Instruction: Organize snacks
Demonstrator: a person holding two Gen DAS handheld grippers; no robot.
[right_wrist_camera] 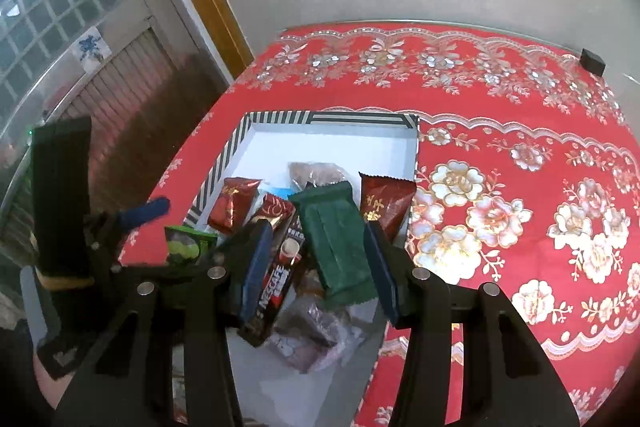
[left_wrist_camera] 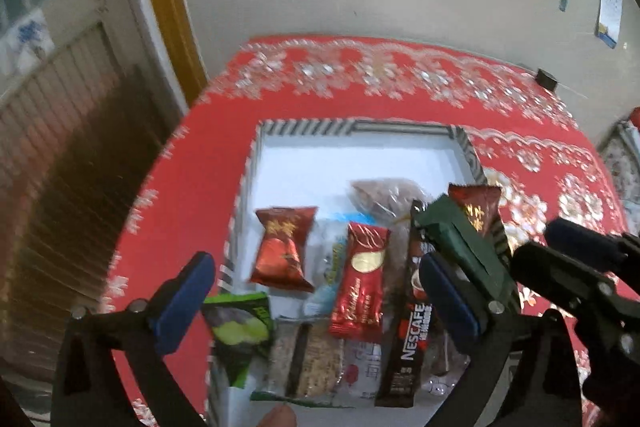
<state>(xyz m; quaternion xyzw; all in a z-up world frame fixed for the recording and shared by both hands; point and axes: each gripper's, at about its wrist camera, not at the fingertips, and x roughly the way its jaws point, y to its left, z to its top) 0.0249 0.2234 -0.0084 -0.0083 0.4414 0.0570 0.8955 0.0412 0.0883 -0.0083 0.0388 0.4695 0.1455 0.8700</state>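
Right gripper (right_wrist_camera: pixel 318 263) jaws wide, dark green packet (right_wrist_camera: pixel 334 247) between pads, ungripped, over striped box (right_wrist_camera: pixel 280 117). Left gripper (left_wrist_camera: pixel 316 307) wide open, empty. Likely placing step; next: retreat clear.

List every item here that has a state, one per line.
left gripper: open, empty, above the snacks
right gripper: open around green packet
green packet: sealed, lying between the fingers
striped box: open, partly filled
Nescafe stick: sealed, in box
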